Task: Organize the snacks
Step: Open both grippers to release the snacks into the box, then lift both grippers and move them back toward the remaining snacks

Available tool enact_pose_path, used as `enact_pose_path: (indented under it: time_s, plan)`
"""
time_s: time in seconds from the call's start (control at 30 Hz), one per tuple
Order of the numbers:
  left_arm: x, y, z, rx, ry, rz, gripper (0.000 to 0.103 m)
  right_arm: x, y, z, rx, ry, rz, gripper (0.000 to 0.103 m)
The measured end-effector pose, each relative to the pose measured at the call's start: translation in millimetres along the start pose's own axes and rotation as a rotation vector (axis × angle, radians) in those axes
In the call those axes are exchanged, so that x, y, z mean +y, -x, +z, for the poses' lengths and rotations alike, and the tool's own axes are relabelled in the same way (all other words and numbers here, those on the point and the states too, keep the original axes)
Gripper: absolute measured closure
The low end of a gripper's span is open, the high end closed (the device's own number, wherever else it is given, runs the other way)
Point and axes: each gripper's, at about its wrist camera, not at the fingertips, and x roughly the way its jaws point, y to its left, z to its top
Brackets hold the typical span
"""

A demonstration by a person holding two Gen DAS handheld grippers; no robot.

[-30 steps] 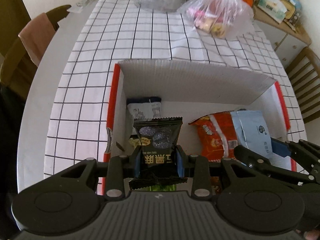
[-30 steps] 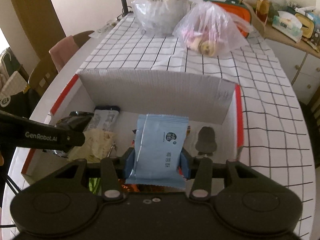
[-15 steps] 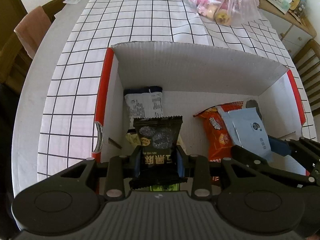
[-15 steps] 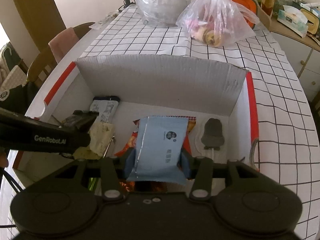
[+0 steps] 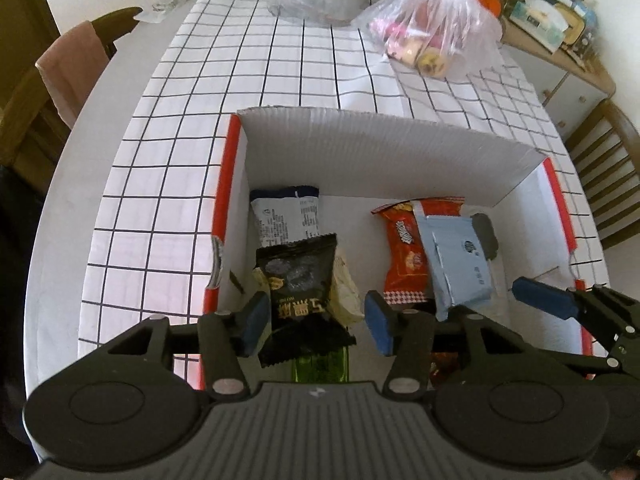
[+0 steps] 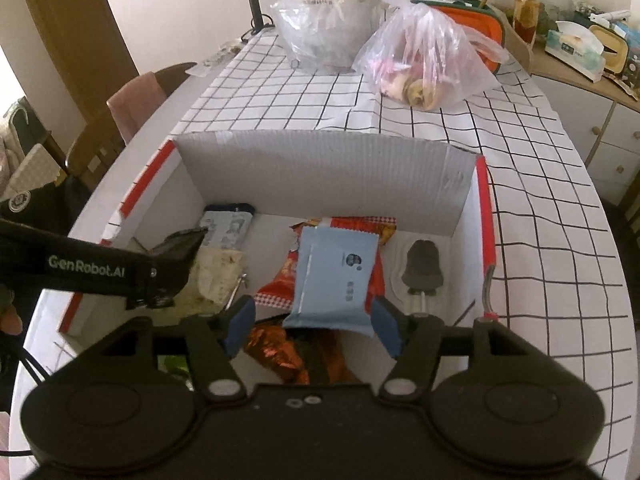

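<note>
A white cardboard box [image 5: 380, 160] with red edges lies open on the checked tablecloth. Over its left part my left gripper [image 5: 316, 326] has its jaws opening. A black snack packet [image 5: 302, 280] stands loose between them, tilted, with a clear gap to the right pad. Over the box's middle my right gripper [image 6: 314, 330] is also opening. A light blue packet [image 6: 336, 276] lies between its pads with gaps on both sides, resting on a red packet [image 6: 360, 224]. One blue fingertip [image 5: 540, 304] of the right gripper shows in the left wrist view.
Inside the box [image 6: 320, 172] lie a white and navy packet [image 5: 286, 220], a cream wrapper [image 6: 216, 272] and a dark figure-shaped item [image 6: 422, 268]. Behind the box sit a clear bag of snacks [image 6: 424, 68] and a larger bag [image 6: 324, 20]. Chairs flank the table.
Both grippers' jaws have spread apart. The black packet and the light blue packet, gripped before, now sit loose and lower in the box.
</note>
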Motion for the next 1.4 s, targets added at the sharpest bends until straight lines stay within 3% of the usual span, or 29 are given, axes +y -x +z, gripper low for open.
enact_pose_path:
  time_s: [0.13,0.87,1.4]
  plan:
    - [1.7,16.0,-7.0,-0.029,0.003,-0.019,0.041,5.3,17.4,-4.0,-0.028,0.0,0.006,0.032]
    - [10.5,119.2,-80.6,-0.197,-0.066,-0.08,0.037,45.5,119.2,-51.9,-0.171,-0.002,0.051,0.013]
    - [14.6,158.2,-149.3,-0.236,-0.132,-0.136,0.031,63.0,163.4,-114.0,-0.185,-0.026,0.085,0.01]
